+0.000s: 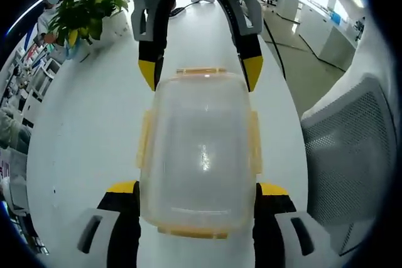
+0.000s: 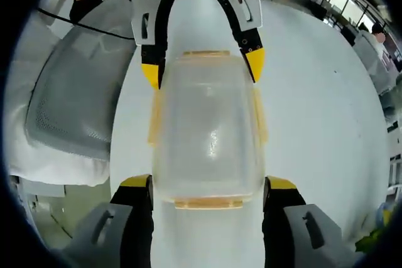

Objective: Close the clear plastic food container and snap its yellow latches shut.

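Latching is looking like the step in hand: the clear container (image 1: pixel 200 155) is sitting on the white table (image 1: pixel 81 136) with its lid already lying over it, and the two tools are facing each other across it, one at each end. In the left gripper view the left tool (image 1: pixel 200 196) is spread wide, its yellow-tipped jaws flanking the near end of the box, while the right tool (image 1: pixel 201 73) is reaching in from the far end, jaws likewise apart beside the far corners. The right gripper view is showing the mirror of this, with the right tool (image 2: pixel 207 192) straddling its own end and the left tool (image 2: pixel 202 67) opposite. Neither is pinching anything. The next move is probably calling for pressing one yellow latch (image 1: pixel 144 139) down against the wall until it clicks. Whether the side latches are already snapped or merely hanging loose is hard to judge through the hazy plastic, and the box's contents, if any, are not discernible. A mesh chair (image 1: pixel 352 155) is standing beside the table.
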Available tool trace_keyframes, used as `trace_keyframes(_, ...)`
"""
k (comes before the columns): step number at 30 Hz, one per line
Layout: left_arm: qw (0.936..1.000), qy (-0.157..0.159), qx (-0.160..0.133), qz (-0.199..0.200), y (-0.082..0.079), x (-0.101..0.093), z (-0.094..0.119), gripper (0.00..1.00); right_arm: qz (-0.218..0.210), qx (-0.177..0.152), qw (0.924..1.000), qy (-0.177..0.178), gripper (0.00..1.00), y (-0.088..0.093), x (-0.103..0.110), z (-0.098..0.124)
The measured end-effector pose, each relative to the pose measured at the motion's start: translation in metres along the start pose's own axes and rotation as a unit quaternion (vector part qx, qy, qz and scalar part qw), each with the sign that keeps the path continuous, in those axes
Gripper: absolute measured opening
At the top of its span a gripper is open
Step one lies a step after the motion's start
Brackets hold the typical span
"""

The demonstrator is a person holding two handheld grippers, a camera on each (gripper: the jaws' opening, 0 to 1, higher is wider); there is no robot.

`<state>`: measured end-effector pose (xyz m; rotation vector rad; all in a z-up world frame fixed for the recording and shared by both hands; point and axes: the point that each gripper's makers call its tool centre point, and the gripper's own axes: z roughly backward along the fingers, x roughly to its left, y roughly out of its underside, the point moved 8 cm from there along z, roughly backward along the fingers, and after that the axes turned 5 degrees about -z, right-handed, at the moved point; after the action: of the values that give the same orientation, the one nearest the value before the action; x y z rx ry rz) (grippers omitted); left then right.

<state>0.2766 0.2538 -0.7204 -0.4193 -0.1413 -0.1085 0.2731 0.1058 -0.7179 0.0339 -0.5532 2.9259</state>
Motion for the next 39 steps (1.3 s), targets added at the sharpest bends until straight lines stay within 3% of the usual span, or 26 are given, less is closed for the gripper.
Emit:
trace_keyframes(15,0.9999,-0.003,0.004,0.009,0.042,-0.007,0.019,0.71,0.009,0.009,0.9999,-0.004,0.68,-0.047,0.008,-0.019)
trace_keyframes(32,0.9998,-0.006,0.002,0.019,0.103,-0.026,0.05,0.71,0.02,0.02,0.9996,-0.005,0.68,-0.109,0.03,-0.043)
trace_keyframes(39,0.9997,-0.009,-0.008,0.021,0.115,-0.03,0.055,0.71,0.019,0.027,0.9994,-0.004,0.68,-0.118,0.033,-0.047)
